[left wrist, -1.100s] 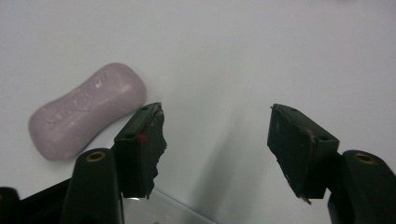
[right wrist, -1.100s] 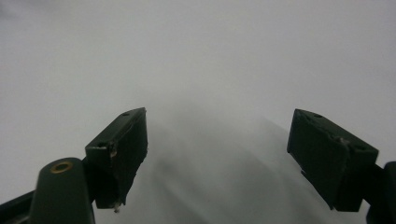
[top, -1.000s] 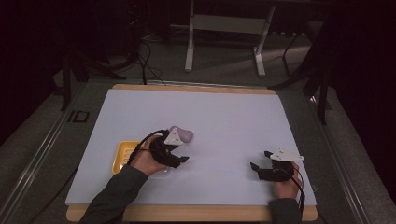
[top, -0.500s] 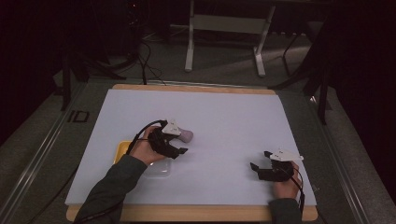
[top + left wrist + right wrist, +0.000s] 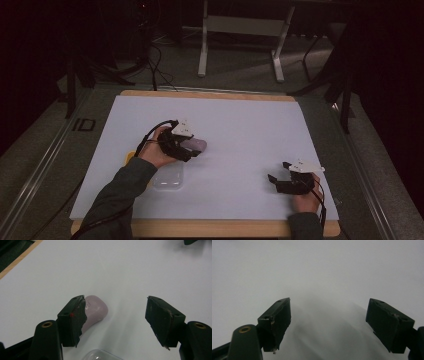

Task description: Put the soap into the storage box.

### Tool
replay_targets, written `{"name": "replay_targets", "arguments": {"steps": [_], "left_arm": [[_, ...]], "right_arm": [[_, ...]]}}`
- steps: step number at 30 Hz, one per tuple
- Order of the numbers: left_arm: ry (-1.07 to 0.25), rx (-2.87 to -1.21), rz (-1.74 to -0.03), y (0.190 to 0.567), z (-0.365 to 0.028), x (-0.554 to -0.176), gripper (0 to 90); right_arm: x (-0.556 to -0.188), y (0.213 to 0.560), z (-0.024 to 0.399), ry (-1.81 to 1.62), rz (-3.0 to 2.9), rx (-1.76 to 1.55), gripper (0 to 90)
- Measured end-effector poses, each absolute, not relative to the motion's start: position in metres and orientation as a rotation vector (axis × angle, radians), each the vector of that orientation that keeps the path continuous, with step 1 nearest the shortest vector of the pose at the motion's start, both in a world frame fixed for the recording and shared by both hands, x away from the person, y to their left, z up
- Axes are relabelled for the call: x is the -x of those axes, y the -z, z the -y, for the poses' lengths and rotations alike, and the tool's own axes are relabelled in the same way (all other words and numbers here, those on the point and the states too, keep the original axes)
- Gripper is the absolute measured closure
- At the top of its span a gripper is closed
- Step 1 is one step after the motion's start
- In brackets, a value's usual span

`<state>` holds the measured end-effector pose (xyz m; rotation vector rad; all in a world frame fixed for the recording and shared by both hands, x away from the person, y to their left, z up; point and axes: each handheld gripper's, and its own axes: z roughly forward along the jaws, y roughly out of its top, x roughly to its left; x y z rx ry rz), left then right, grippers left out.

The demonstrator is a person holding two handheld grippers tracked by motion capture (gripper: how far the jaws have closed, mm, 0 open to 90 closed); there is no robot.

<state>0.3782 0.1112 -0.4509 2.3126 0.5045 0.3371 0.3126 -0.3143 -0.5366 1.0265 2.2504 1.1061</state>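
A lilac, rounded bar [image 5: 199,145] lies on the white table sheet [image 5: 240,120]. My left gripper [image 5: 192,150] hovers right over it. In the left gripper view the bar [image 5: 96,310] sits beside and partly behind the left jaw, and nothing is between the pads. The left gripper [image 5: 115,300] is open, and its jaws have just been opening. My right gripper [image 5: 279,171] rests near the front right of the sheet. In its own view the right gripper [image 5: 328,301] stands open over bare sheet.
A clear plastic lid or box [image 5: 167,179] lies just nearer than the left hand, its rim at the bottom of the left gripper view [image 5: 102,355]. A sliver of a yellow thing [image 5: 131,157] peeks out beside the left wrist. The wooden table edge [image 5: 210,227] runs along the front.
My left hand has moved away from the front edge, toward the lilac bar, uncovering the clear plastic piece. The right hand has stayed put.
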Motion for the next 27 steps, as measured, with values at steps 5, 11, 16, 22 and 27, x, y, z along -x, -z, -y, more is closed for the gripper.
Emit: {"name": "replay_targets", "arguments": {"steps": [5,11,16,22,27], "left_arm": [[-0.321,-2.322,-0.501,0.452,-0.112,-0.385,32.9],[-0.311,-2.342,-0.509,0.455,-0.112,-0.393,34.7],[-0.307,-2.359,-0.523,0.459,-0.110,-0.399,35.8],[-0.277,-2.380,-0.534,0.465,-0.107,-0.408,35.5],[-0.268,-2.394,-0.553,0.472,-0.106,-0.415,34.8]], "right_arm": [[-0.313,0.537,0.314,-1.106,-2.252,-1.026,19.8],[-0.313,0.537,0.314,-1.105,-2.253,-1.028,19.8],[-0.313,0.537,0.314,-1.104,-2.255,-1.027,19.8],[-0.313,0.537,0.314,-1.104,-2.255,-1.027,19.8],[-0.313,0.537,0.314,-1.104,-2.256,-1.026,19.8]]}}
